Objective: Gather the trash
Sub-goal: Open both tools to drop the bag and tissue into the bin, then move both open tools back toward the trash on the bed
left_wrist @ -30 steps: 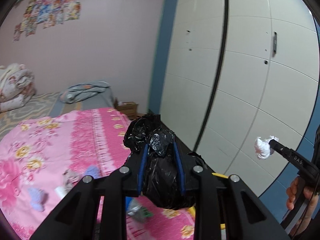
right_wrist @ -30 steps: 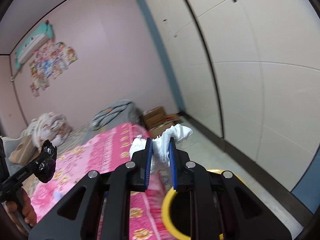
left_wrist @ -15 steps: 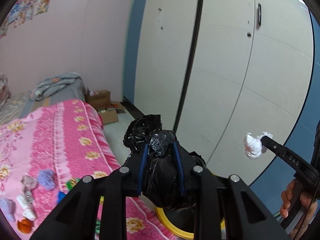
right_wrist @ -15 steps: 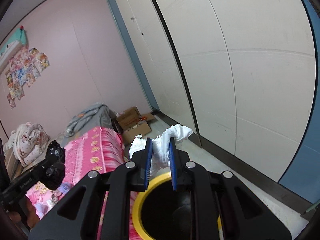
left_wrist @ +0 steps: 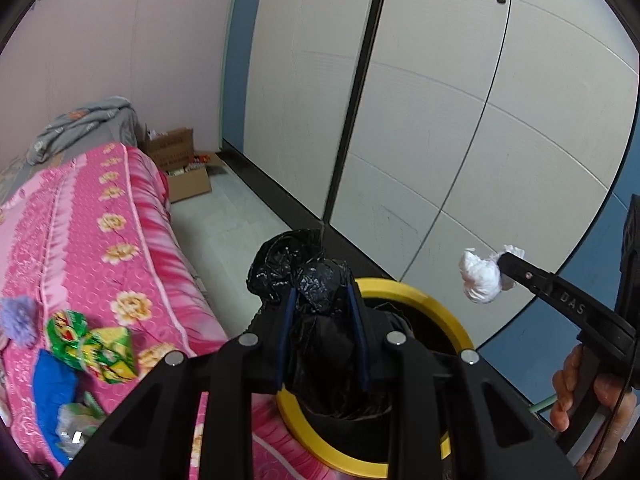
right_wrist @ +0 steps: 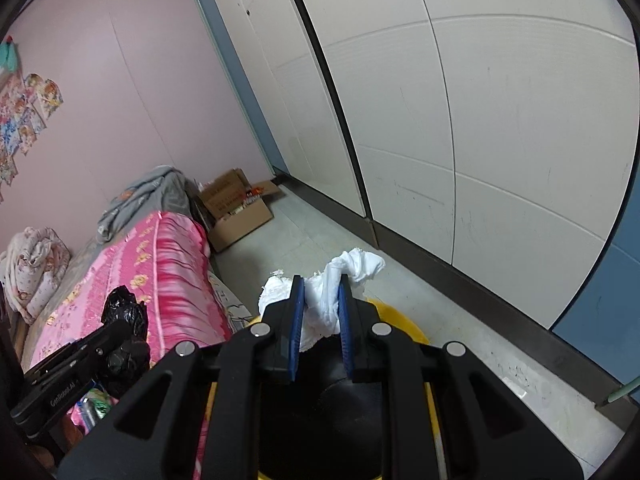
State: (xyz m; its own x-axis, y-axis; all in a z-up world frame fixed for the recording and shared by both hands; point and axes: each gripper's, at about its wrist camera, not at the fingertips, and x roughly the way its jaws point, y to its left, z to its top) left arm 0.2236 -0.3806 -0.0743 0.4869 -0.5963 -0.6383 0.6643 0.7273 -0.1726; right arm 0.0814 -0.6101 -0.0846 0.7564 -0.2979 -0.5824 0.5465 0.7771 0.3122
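Note:
My left gripper [left_wrist: 320,300] is shut on a crumpled black plastic bag [left_wrist: 304,276], held just above the yellow-rimmed bin [left_wrist: 404,286] with its black liner. My right gripper [right_wrist: 320,292] is shut on a wad of white tissue [right_wrist: 352,264], also over the bin [right_wrist: 404,326]. In the left wrist view the white tissue [left_wrist: 480,276] hangs to the right of the bin, pinched by the right gripper [left_wrist: 505,259]. The right wrist view shows the black bag [right_wrist: 124,316] in the left gripper [right_wrist: 116,326] at lower left.
A bed with a pink flowered cover [left_wrist: 92,248] lies left of the bin, with green wrappers [left_wrist: 96,344], a blue item [left_wrist: 52,384] and a purple fluff [left_wrist: 18,320] on it. An open cardboard box [right_wrist: 236,208] sits on the floor by the white wardrobe doors [left_wrist: 440,120].
Both grippers came down and swung from over the bed toward the bin, each keeping its load. The yellow rim now sits right beneath them.

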